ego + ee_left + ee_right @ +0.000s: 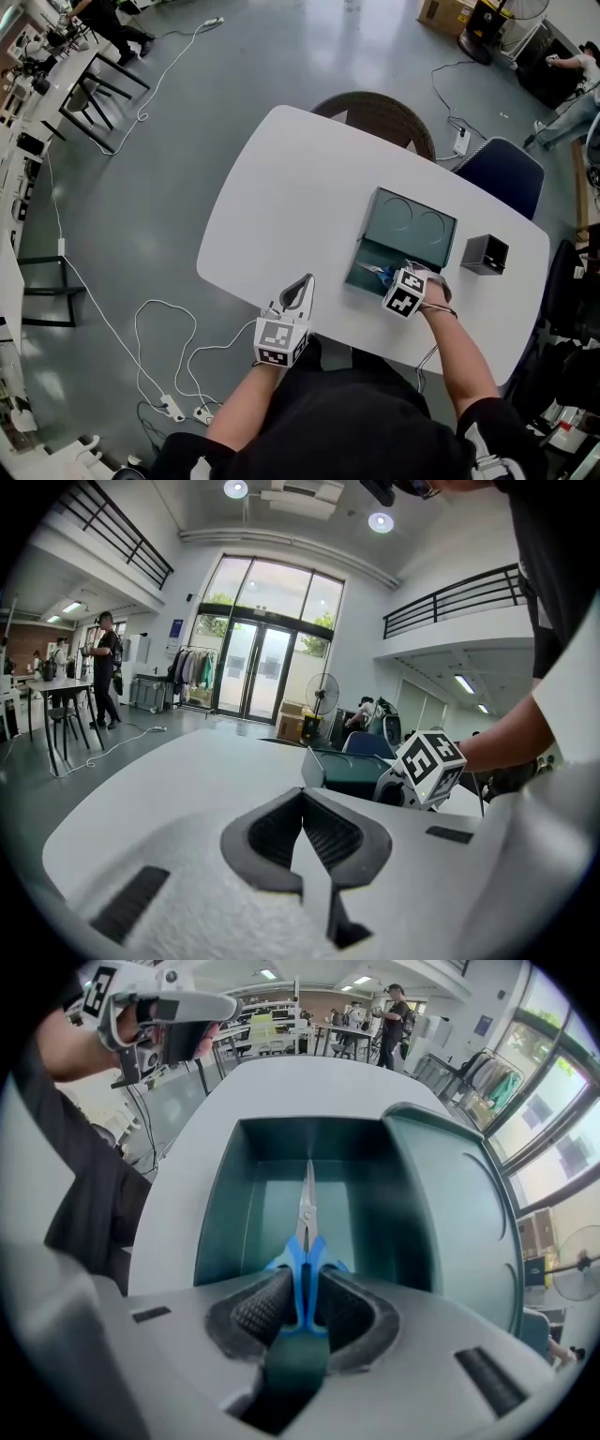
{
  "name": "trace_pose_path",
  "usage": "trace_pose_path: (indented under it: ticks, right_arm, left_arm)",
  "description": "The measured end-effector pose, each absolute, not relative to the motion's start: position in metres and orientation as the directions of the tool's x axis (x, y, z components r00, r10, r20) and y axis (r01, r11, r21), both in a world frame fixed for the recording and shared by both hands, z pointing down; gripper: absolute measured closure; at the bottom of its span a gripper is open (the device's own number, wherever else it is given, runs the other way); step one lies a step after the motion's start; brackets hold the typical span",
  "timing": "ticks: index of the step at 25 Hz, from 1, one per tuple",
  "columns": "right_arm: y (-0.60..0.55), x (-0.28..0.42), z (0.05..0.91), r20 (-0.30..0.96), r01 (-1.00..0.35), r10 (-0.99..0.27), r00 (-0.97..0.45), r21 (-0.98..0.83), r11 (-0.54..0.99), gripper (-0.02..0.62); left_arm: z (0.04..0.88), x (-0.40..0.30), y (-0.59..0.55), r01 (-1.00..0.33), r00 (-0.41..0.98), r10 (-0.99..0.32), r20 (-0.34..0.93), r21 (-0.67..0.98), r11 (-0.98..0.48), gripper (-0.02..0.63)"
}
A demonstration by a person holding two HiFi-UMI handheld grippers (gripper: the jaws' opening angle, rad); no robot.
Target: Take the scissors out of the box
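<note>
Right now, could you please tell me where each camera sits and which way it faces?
Head view: on the person's head, facing steeply down at the white table and teal box; both forearms, left gripper and right gripper show.
Left gripper view: on the left gripper, facing across the table toward the box; shut jaws show.
Right gripper view: on the right gripper, facing down into the box; its jaws grip the blue scissors.
Shared: all three show the box.

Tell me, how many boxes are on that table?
2: an open green box holding scissors, near the front edge of the table, and a small dark box just right of it. None seem hidden.
</note>
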State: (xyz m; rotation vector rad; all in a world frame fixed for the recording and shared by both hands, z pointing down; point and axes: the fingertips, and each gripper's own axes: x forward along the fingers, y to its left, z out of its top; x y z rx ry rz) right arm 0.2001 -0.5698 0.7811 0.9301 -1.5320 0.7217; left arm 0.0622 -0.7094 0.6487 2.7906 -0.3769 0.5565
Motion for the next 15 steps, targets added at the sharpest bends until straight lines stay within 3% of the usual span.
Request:
trace_pose_path:
  ticks: [15]
  right_arm:
    - [-0.562,0.198,0.766,0.962,-0.842,-0.273,0.034,0.175,0.511,0.503]
  left_arm:
    - [0.646,0.059,-0.693,-0.308,0.897,-0.209,0.391,0.21,-0.928,0.595]
